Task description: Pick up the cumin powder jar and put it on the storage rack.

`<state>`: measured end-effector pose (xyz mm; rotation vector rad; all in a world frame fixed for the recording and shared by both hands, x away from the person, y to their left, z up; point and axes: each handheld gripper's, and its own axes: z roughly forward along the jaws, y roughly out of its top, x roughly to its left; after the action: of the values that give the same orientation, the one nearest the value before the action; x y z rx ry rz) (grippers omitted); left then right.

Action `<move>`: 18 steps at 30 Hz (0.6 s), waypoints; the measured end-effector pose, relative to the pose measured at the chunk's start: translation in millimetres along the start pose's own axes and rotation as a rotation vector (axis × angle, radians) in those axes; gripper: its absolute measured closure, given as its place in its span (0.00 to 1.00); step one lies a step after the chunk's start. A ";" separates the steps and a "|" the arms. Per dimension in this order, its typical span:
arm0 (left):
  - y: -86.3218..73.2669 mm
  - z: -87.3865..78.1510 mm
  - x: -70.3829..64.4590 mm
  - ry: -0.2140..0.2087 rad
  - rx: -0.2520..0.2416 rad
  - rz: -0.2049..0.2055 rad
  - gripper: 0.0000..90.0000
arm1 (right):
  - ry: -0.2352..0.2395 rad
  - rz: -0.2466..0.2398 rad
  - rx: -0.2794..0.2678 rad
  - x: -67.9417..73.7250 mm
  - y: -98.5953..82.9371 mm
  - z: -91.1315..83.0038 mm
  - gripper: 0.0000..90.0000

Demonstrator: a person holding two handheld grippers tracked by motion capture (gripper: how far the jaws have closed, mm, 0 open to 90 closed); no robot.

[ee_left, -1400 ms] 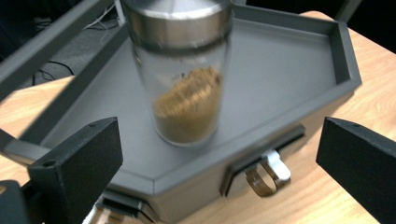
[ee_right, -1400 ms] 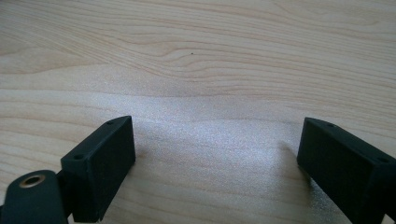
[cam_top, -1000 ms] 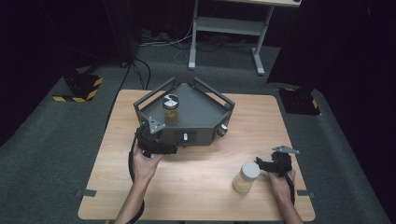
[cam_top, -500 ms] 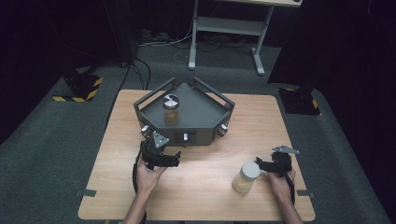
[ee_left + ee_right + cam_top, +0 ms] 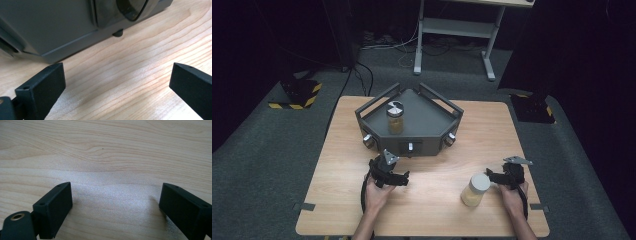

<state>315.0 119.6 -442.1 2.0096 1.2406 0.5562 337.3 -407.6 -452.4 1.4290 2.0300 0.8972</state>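
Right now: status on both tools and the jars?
Left tool open, empty, near grey tray. Right tool open beside table jar, not gripping. Second jar upright in tray. Nothing between.

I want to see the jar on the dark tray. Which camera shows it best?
The high view: the lidded jar stands whole on the dark tray. The left gripper view catches just the tray's side wall; the right gripper view looks at bare wooden table.

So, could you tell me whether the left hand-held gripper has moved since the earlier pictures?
Yes. The left hand-held gripper has pulled back from the front of the grey tray toward the person's edge of the table, with its jaws open.
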 end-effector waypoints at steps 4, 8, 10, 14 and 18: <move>-1.7 5.0 1.0 -0.001 0.006 -0.009 0.01 | 0.000 0.000 0.000 0.0 0.0 0.0 0.12; -1.5 10.2 -0.7 0.000 0.018 -0.006 0.01 | 0.000 0.000 0.000 0.0 0.0 0.0 0.12; -1.9 13.1 -2.0 0.001 0.024 -0.001 0.01 | 0.001 -0.001 0.000 -0.1 0.0 0.0 0.12; -3.0 16.1 -1.7 0.002 0.030 -0.006 0.01 | 0.000 -0.002 0.000 -0.1 0.0 0.0 0.12; -3.9 18.9 -2.9 0.025 0.032 -0.013 0.00 | 0.000 -0.001 0.000 0.0 0.0 0.0 0.12</move>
<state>324.0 111.7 -457.5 2.0252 1.2849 0.5602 337.3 -407.6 -452.4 1.4281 2.0307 0.8971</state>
